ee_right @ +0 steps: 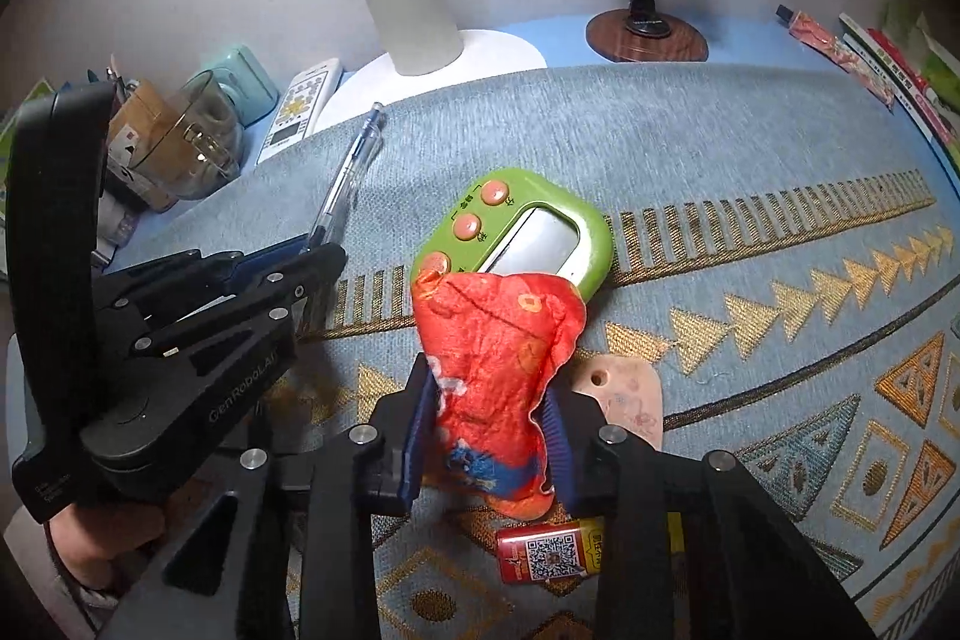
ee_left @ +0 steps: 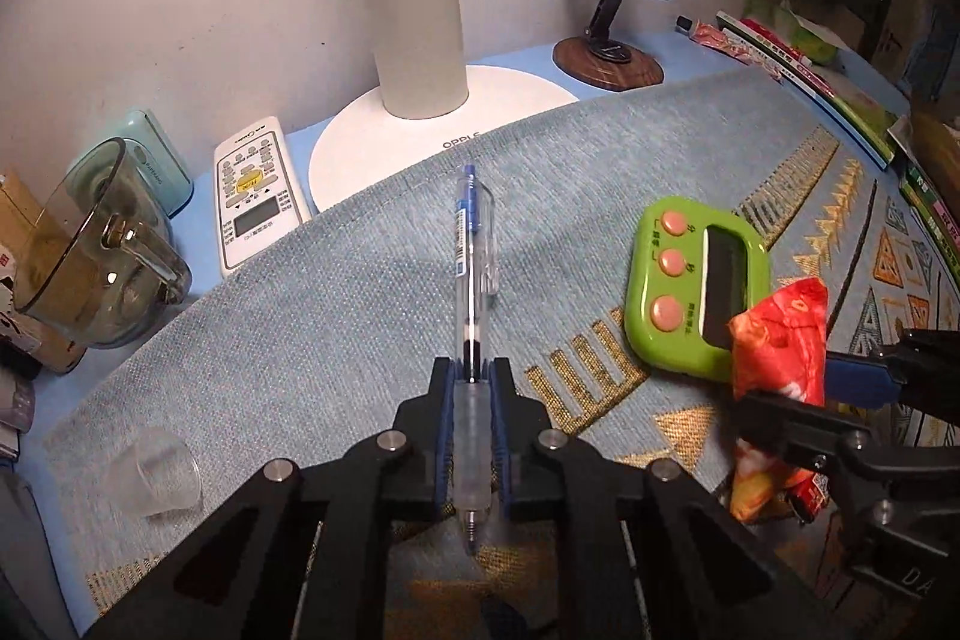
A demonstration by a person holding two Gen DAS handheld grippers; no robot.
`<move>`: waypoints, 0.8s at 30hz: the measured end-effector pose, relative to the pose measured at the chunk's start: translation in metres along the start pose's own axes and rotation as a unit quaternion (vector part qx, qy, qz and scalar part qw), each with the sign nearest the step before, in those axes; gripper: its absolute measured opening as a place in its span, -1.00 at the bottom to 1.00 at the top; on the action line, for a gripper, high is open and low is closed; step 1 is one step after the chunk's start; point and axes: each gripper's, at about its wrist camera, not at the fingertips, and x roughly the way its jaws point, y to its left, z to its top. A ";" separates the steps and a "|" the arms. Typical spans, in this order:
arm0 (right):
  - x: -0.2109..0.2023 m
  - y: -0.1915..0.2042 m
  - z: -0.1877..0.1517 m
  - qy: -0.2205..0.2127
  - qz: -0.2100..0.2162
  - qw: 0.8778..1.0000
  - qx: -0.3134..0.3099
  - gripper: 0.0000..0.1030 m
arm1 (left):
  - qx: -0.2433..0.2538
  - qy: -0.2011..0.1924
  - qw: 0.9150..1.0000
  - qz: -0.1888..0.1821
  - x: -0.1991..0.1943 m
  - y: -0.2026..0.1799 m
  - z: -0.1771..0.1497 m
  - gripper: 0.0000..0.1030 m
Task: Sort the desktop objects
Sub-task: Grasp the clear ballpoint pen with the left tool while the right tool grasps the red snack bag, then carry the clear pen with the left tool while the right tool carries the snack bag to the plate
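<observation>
Clamping a clear ballpoint pen (ee_left: 474,280) by its rubber grip section, the left hand-held gripper (ee_left: 472,400) has its blue pads tight on both sides, tip toward the camera, blue clicker end pointing to 12 o'clock. Pen barrel lies on the blue-grey patterned cloth (ee_left: 336,316) covering the bench (ee_left: 690,52). Right hand-held gripper (ee_right: 489,436) is squeezed onto a red fabric pouch (ee_right: 498,340); pads dent it at both flanks, and its top edge overlaps the lower rim of a green digital timer (ee_right: 516,220) at 12 o'clock of the pouch. At 6 o'clock of the pouch, a small red-and-yellow box with a QR code (ee_right: 549,553) lies on the cloth; at 3 o'clock, a pale pink flat piece with a hole (ee_right: 624,388). In the left wrist view: white lamp base (ee_left: 432,124) at 12 o'clock, white remote control (ee_left: 255,199) at 10, glass jug (ee_left: 90,262) at 9, clear small cup (ee_left: 159,472) lying on its side at 8, phone stand (ee_left: 609,22) at 1, stacked books (ee_left: 840,100) at 2.
</observation>
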 end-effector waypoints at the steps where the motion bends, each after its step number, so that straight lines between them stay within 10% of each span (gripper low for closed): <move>1: -0.002 -0.002 -0.001 0.003 0.004 1.000 0.003 -0.41 | -0.003 -0.001 1.000 -0.005 -0.005 -0.001 -0.002 -0.83; 13: -0.083 -0.085 -0.032 -0.011 -0.001 0.998 0.057 -0.41 | -0.064 -0.018 0.991 -0.112 -0.074 -0.056 -0.037 -0.83; 24: -0.062 -0.128 -0.067 0.042 -0.065 0.997 0.014 -0.36 | -0.068 0.036 0.994 -0.082 -0.066 -0.102 -0.085 -0.81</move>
